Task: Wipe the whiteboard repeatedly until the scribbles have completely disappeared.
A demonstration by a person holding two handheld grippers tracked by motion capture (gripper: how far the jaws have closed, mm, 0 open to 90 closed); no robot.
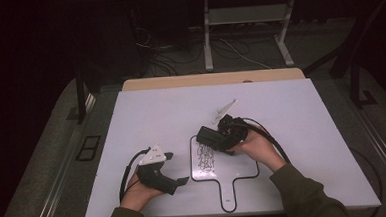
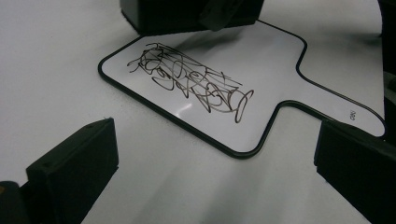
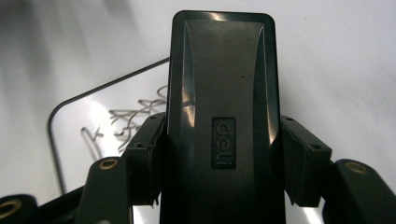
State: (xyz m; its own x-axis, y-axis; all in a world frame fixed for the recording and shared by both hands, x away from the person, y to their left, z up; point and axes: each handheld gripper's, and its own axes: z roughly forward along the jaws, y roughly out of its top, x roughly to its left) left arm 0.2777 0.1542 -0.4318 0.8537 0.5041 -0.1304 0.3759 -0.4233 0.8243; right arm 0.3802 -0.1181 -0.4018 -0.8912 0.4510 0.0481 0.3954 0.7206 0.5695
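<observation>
A small paddle-shaped whiteboard [image 1: 234, 161] with a black rim lies on the white table, its handle toward the person. A black scribble [image 1: 206, 158] covers its left part. My right gripper [image 1: 213, 137] is shut on a black block eraser [image 1: 210, 136], held over the board's far left corner above the scribble. In the right gripper view the eraser [image 3: 222, 84] sits between both pads, with the scribble [image 3: 130, 121] beneath it. My left gripper [image 1: 176, 168] rests open on the table left of the board. Its jaws frame the whiteboard [image 2: 280, 70] and scribble [image 2: 191, 81] with nothing between them.
The white tabletop [image 1: 291, 113] extends well beyond the board on all sides. A wooden strip [image 1: 214, 79] runs along its far edge. Beyond it, a metal stand [image 1: 246, 15] and loose cables [image 1: 163, 55] lie on the dark floor.
</observation>
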